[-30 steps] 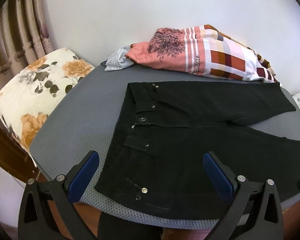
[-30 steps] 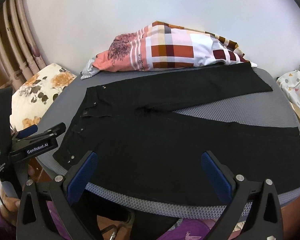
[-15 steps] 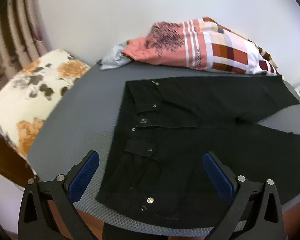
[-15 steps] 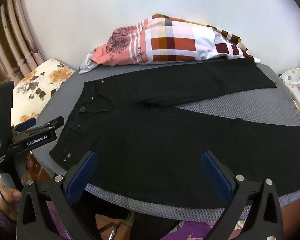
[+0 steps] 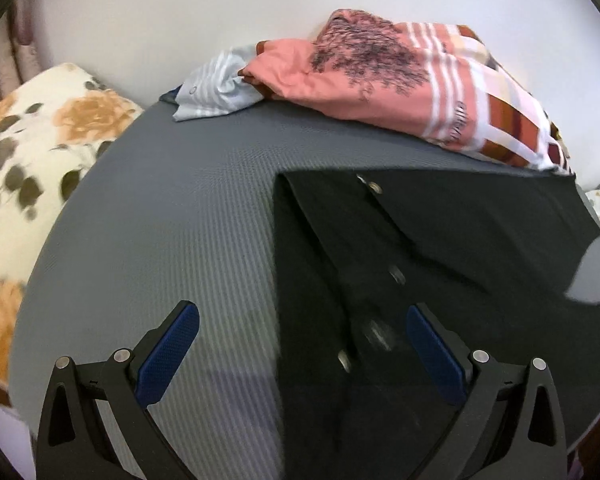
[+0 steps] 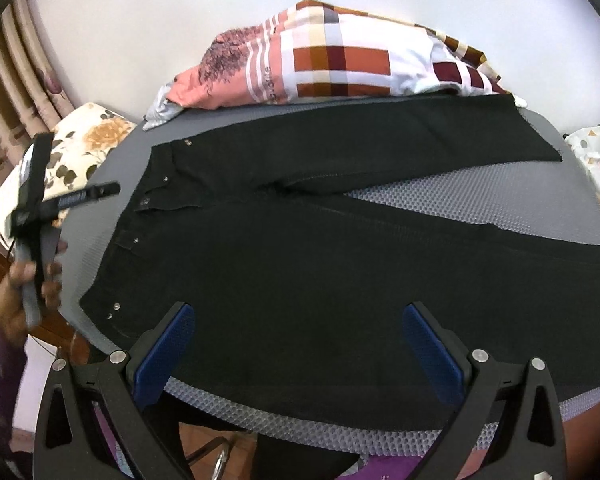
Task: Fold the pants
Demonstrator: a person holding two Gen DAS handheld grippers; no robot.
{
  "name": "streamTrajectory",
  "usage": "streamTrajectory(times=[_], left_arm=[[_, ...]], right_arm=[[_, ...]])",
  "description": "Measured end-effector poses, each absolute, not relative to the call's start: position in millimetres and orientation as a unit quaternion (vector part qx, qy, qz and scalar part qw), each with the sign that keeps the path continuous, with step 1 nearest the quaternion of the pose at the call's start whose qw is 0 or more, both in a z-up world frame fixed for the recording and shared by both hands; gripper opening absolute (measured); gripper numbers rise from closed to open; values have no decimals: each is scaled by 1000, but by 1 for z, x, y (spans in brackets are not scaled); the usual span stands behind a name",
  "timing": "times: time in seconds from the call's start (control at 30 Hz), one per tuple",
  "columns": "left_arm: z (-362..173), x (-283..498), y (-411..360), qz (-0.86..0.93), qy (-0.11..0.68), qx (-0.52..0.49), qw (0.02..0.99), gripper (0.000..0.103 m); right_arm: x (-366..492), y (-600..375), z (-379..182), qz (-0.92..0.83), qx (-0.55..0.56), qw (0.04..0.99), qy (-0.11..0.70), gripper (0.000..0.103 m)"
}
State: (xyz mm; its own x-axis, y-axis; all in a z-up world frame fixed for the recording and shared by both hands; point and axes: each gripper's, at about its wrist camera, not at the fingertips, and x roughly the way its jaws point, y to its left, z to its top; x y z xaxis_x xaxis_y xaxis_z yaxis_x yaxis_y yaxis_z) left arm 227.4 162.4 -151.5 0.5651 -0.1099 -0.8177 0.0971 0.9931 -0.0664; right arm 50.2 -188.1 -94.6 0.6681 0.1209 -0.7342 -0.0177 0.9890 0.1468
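Black pants [image 6: 320,248] lie flat on a grey mat [image 6: 460,208], waistband at the left, the two legs spread apart toward the right. In the left wrist view the waistband with metal buttons [image 5: 360,264] is close below me. My left gripper [image 5: 300,340] is open and empty, low over the waistband edge; it also shows at the left of the right wrist view [image 6: 56,204], held in a hand. My right gripper [image 6: 296,340] is open and empty above the near leg by the front edge.
A pile of checked and pink fabric [image 6: 340,60] lies at the back of the mat against the white wall. A floral cushion [image 5: 32,168] sits left of the mat. Curtains [image 6: 16,92] hang at far left. Patterned cloth [image 6: 596,160] lies at the right.
My left gripper has moved forward and down toward the waistband, which now looks much larger. My right gripper has moved slightly closer over the near leg. The pants have not moved.
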Motion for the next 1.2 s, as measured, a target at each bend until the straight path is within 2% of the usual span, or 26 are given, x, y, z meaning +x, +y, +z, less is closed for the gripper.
streamTrajectory(times=[0.23,0.33,0.43,0.57,0.63,0.67,0.87,1.07,1.17,1.2], left_arm=[[-169,315,197,-123,464,-84,873,100],[-178,337,193,-140,470,-70,868,98],[-189,352,183,-174,489,-60,853,86],[-204,361,168,-192,508,-29,839,83],[-204,362,163,-201,506,-33,838,59],[-203,363,161,-186,510,-30,839,44],[-181,338,154,-153,482,-41,862,18],[-116,268,154,-170,390,-69,902,17],[-99,228,140,-187,368,-65,909,17],[-95,212,136,-192,361,-63,910,17]], right_arm=[[68,-189,-107,27,55,901,430,103],[74,-191,-112,21,53,897,439,103],[79,-195,-117,15,56,892,448,103],[85,-196,-121,13,59,887,457,103],[86,-193,-120,14,54,887,458,103],[87,-192,-119,16,52,888,457,103],[109,-196,-103,39,73,894,441,103],[174,-239,-79,155,295,853,403,101],[216,-247,-81,189,358,821,403,87],[232,-247,-83,194,369,812,408,79]])
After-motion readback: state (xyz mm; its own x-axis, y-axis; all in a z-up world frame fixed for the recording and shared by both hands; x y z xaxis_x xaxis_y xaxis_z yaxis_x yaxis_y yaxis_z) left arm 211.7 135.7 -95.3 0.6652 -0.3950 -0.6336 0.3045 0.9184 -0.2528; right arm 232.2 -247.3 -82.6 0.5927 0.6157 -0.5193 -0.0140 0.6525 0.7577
